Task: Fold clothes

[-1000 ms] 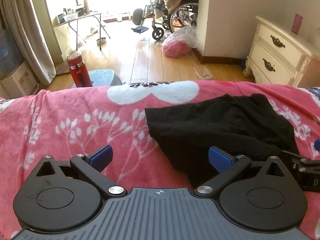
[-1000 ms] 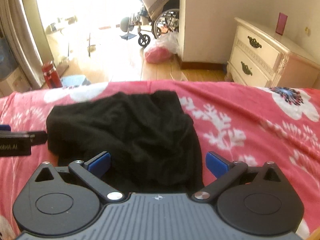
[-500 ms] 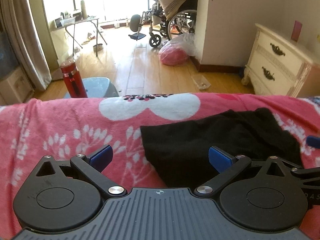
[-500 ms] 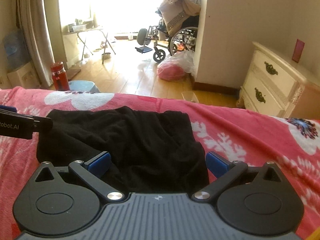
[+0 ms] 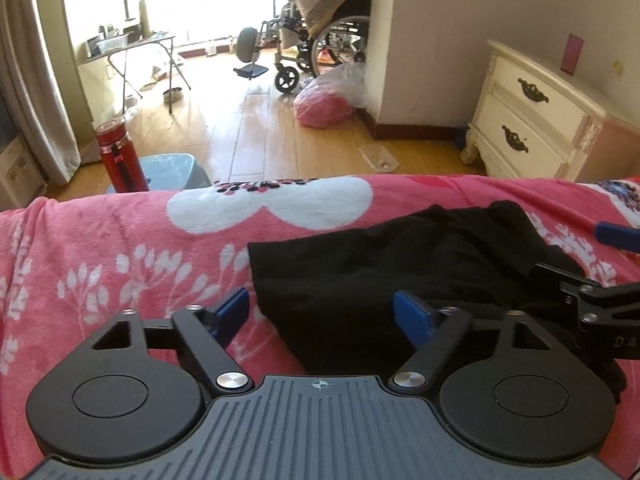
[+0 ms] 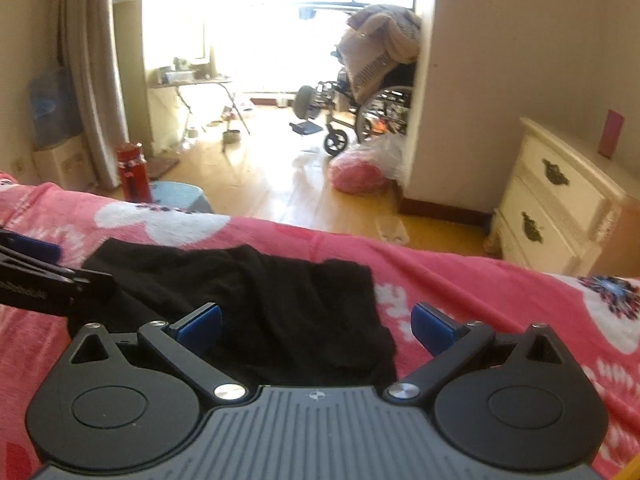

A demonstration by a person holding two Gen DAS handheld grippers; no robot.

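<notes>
A black garment (image 5: 400,264) lies rumpled on a bed covered by a pink blanket (image 5: 120,248) printed with white flowers, close to the blanket's far edge. Two handheld grippers point down at it from the near side, one at each lower corner, likely so that both corners can be lifted together for a fold. The left gripper (image 5: 320,312) has its blue pads apart; its jaws have just been closing, and the garment's near left corner sits between them, but the pads do not yet press on the cloth. The right gripper (image 6: 316,322) stands wide open over the garment's near right part, with black cloth lying between its pads and nothing held. Each gripper shows at the edge of the other's view, so the two are side by side and near each other. Beyond the bed is a wooden floor with a red bottle (image 5: 120,156) standing by a blue stool (image 5: 176,170), a wheelchair (image 5: 320,52) heaped with bedding, a pink bag (image 5: 324,106), and a cream nightstand (image 5: 532,116) against the wall to the right. The fold appears not yet begun.
</notes>
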